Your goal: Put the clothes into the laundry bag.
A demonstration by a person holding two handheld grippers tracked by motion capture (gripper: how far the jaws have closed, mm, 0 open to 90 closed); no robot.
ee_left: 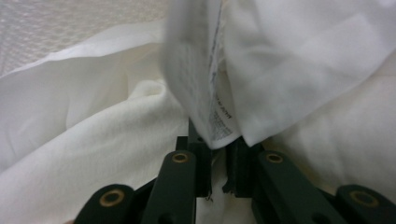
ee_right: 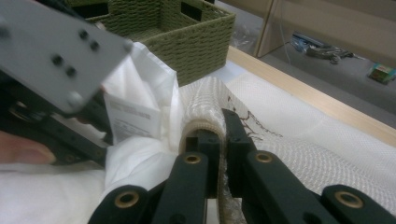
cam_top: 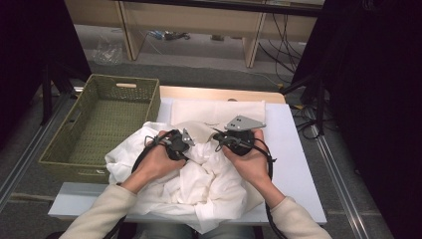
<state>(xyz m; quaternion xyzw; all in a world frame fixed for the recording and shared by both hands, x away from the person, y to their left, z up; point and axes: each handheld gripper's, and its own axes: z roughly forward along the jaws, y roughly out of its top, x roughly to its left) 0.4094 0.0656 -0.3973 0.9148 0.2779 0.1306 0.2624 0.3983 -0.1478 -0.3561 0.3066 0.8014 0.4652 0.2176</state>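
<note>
I've got the crumpled white cloth garment [cam_top: 199, 179] on the tabletop [cam_top: 293, 149], beside the green woven basket [cam_top: 99, 124]; my left gripper [ee_left: 217, 161] jaws pinch its label fold, my right gripper [ee_right: 223, 140] jaws clamp its ribbed edge.

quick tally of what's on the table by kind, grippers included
white garment: 1
white mesh laundry bag: 1
green woven basket: 1
hand-held grippers: 2, left gripper and right gripper
total: 5
</note>
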